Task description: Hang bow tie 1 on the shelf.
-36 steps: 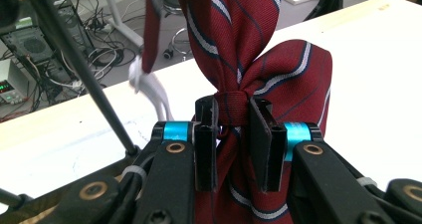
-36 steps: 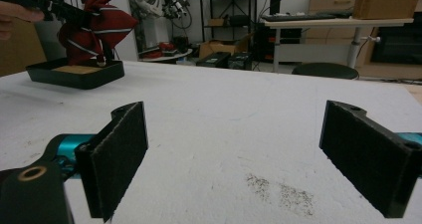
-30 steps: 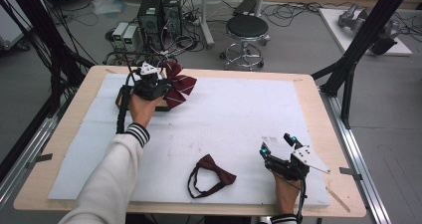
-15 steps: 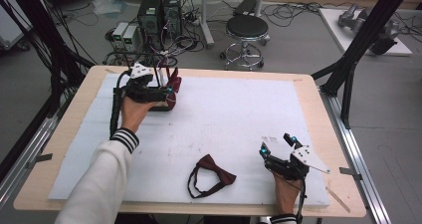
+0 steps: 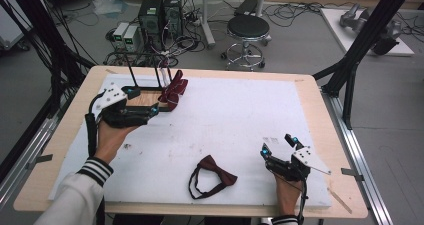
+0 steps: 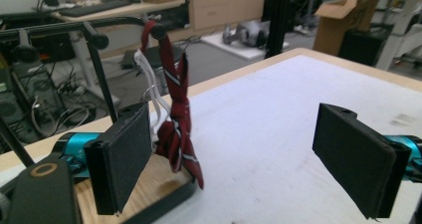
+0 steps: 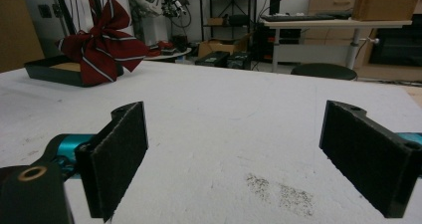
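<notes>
Left gripper [image 5: 152,111]: jaws have just been opening and now stand wide with nothing between them, drawn back to the left of the striped bow tie [image 5: 173,89]. That bow tie now hangs on the black stand [image 5: 145,75] at the far left of the surface [image 5: 240,115]; hanging judged complete. Right gripper [image 5: 276,150]: jaws wide, empty, unmoved. The plain bow tie [image 5: 215,171] lies near centre, judged next.

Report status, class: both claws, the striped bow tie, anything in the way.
Left claw open, just released. Right claw open, empty. Striped bow tie hanging on the black rack. Plain bow tie on mat, nothing blocking.
</notes>
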Available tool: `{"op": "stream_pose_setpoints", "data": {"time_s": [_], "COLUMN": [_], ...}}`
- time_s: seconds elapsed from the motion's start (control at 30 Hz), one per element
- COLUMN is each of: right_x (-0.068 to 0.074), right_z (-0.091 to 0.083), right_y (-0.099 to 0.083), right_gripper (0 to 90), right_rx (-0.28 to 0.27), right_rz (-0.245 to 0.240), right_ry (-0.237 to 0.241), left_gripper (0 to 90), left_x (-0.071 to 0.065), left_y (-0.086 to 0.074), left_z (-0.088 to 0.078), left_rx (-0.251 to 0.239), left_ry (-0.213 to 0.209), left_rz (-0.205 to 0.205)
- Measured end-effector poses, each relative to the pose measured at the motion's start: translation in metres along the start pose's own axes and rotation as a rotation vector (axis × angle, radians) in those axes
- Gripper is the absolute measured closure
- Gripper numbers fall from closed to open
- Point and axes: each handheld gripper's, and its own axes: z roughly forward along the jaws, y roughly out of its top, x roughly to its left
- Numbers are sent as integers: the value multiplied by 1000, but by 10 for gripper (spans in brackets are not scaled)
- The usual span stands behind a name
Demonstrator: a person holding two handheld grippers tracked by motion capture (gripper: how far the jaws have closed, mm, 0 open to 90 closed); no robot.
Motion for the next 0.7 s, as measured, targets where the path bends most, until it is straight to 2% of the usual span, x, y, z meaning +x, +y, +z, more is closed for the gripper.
{"op": "stream_pose_setpoints", "data": {"time_s": [0.1,0.23,0.47,0.7], "right_x": [0,0,0,0], "right_z": [0,0,0,0], "right_y": [0,0,0,0], "right_gripper": [109,109,109,109], "right_rx": [-1,-1,-2,-4], "right_rz": [-4,-5,-2,-2], "right_ry": [-3,-2,0,3], "left_gripper": [162,162,162,162], "left_x": [-3,-4,-9,-10], "left_y": [-13,-26,-36,-44], "left_z": [-13,-26,-41,-50], "left_rx": [-21,-38,-51,-71], "left_ry": [-22,-30,-33,-22], "left_rz": [-2,-18,-2,-11]}}
